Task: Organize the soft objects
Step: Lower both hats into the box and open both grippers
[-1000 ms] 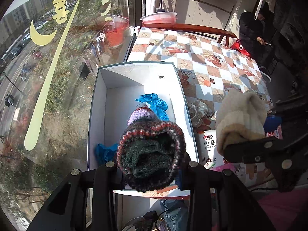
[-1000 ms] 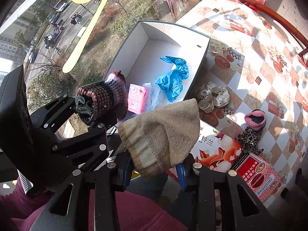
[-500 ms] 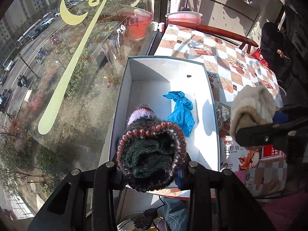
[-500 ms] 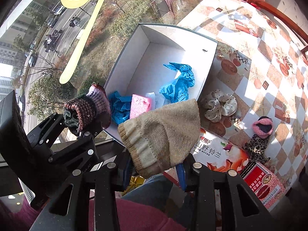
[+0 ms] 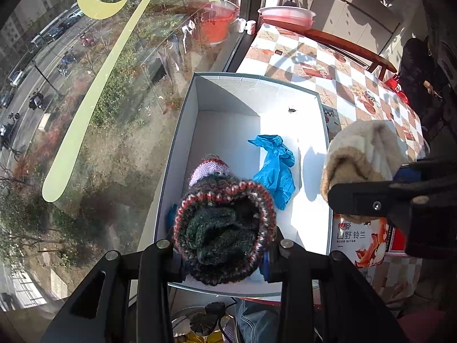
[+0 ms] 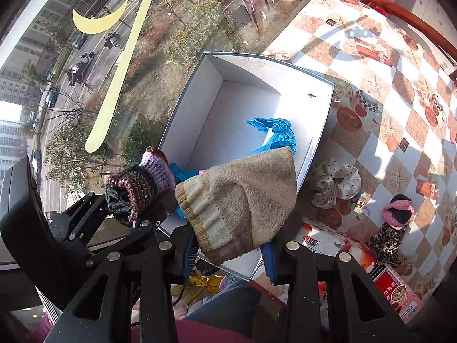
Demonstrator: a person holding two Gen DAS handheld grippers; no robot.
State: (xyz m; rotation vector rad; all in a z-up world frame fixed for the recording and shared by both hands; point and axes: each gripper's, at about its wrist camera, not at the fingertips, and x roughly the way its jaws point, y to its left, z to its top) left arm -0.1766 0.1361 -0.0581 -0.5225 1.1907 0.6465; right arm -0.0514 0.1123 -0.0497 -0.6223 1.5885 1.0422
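Both tools point steeply down over the white cardboard box (image 5: 182, 143) that sits on the checkered worktop (image 6: 400, 91) beside the window. The left tool (image 5: 225, 254) is narrowed onto a rolled, dark striped knit sock (image 5: 225, 228), its red-and-grey cuff bulging up between the two black fingers (image 5: 155, 271) and its lilac toe end hanging down into the near-left part of the box. In the right wrist view this tool sits to the left of the right one, tilted, with the same sock (image 6: 134, 191) clamped at the box's near corner. The right tool (image 6: 228, 254) is closed on a beige knit sock (image 6: 242, 194) with a cream ribbed cuff; the sock spreads forward from the blue-edged pads and overhangs the box's near-right wall. In the left wrist view the right tool lies to the right, just beyond the box's right wall. Ahead of both tools, on the box floor, lies a crumpled blue plastic glove (image 5: 275, 168). To the right of the right tool, on the worktop, rest a polka-dot scrunchie (image 6: 337, 183), a pink-and-black sock roll (image 6: 398, 210) and a leopard-print piece (image 6: 387, 241).
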